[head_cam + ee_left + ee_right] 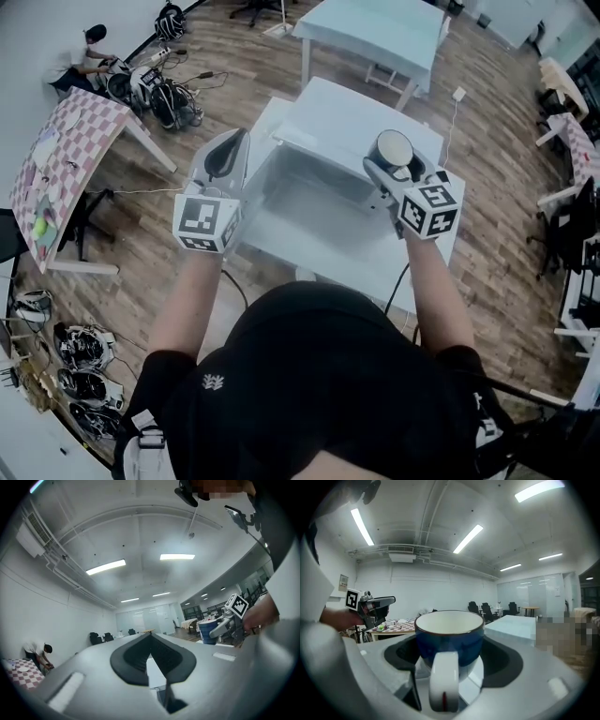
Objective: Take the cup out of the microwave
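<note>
A blue cup [395,150] with a white inside and a white handle is held in my right gripper [396,167], above the right side of the white microwave [345,116]. In the right gripper view the cup [449,637] stands upright between the jaws, its handle [443,679] towards the camera. My left gripper [225,155] is raised at the microwave's left side, jaws shut with nothing between them. The left gripper view has the shut gripper [150,644] pointing towards the ceiling, with the cup [207,631] off to the right. The microwave's opening [305,187] faces me.
The microwave sits on a white table [427,272]. A checkered table [66,150] stands to the left and a pale blue table [375,28] beyond. Helmets and gear [80,361] lie on the floor at lower left. A person [82,58] crouches far left.
</note>
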`<state>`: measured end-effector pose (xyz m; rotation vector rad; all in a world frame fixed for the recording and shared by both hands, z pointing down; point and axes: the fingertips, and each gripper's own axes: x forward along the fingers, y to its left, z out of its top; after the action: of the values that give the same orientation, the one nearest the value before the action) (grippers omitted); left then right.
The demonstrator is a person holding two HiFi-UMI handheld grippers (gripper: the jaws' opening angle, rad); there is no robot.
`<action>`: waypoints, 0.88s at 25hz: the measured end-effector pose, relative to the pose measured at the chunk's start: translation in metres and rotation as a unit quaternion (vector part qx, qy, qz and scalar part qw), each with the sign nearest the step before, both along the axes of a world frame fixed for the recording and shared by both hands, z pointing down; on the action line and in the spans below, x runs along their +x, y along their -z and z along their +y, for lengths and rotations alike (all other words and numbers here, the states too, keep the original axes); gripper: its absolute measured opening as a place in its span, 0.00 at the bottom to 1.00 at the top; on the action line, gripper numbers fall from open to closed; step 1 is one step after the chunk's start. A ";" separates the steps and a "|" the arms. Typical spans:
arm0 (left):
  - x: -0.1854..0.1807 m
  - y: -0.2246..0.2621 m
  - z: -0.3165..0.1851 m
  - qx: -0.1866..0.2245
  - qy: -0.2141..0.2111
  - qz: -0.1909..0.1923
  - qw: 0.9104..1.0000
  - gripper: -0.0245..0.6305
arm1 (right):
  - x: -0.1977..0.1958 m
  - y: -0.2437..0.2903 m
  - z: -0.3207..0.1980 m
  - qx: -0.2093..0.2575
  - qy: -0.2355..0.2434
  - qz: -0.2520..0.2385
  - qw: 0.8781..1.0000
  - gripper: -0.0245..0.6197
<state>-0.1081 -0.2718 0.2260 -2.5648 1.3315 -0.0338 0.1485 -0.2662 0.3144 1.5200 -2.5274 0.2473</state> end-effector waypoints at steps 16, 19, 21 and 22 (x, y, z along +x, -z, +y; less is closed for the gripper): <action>0.000 0.003 0.000 -0.017 -0.016 0.006 1.000 0.04 | -0.003 0.008 0.000 0.002 -0.010 0.008 1.000 0.64; 0.004 0.004 0.001 -0.012 -0.020 0.002 1.000 0.04 | -0.001 0.010 0.000 0.007 -0.013 0.014 1.000 0.64; 0.007 0.006 0.001 -0.010 -0.022 0.001 1.000 0.04 | 0.001 0.012 0.001 0.009 -0.014 0.015 1.000 0.64; 0.009 0.007 0.002 -0.009 -0.023 0.000 1.000 0.04 | 0.003 0.013 0.001 0.010 -0.015 0.015 1.000 0.64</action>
<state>-0.0995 -0.2701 0.2194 -2.6105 1.2767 -0.0369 0.1512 -0.2651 0.3016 1.5583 -2.4930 0.2016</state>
